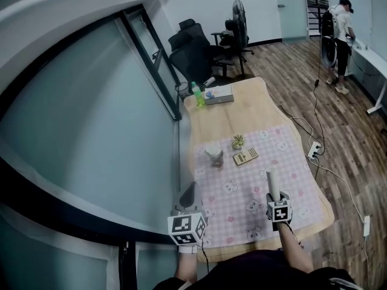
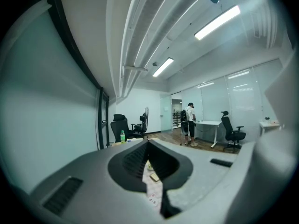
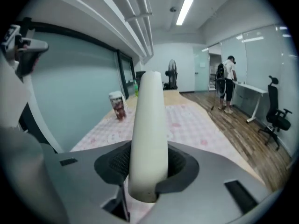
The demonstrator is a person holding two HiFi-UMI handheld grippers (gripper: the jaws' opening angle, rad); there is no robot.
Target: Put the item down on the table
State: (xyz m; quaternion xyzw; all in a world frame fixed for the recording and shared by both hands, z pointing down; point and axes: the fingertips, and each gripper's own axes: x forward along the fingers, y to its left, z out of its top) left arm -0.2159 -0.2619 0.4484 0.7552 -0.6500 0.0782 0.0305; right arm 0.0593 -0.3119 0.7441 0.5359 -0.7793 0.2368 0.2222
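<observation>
**White tube still in the grip, not yet on the table**

On my left, the left gripper [image 1: 188, 191] hovers at the near left corner of the table. In its own view its jaws are drawn together to a thin sliver, with nothing between them, so it has no part in this step.

Moving right, the pale wooden table [image 1: 242, 110] carries a pink checked cloth printed with little bears [image 1: 254, 189]. Towards the middle of the cloth stand a lidded clear cup with a reddish drink [image 1: 213, 153], a small green potted plant [image 1: 238, 141] and a tan pocket calculator [image 1: 245, 156]. All three are well clear of the near edge.

Further right, the right gripper [image 1: 276, 197] is partly closed on a smooth white cylindrical tube [image 1: 272, 182], clamped near its lower end. The tube points up and forward out of the jaws. It sits over the near right part of the cloth and appears to touch nothing.

As I judge it, the put-down has not happened. The tube must still go down onto the open stretch of cloth below, and then the jaws must let go.
</observation>
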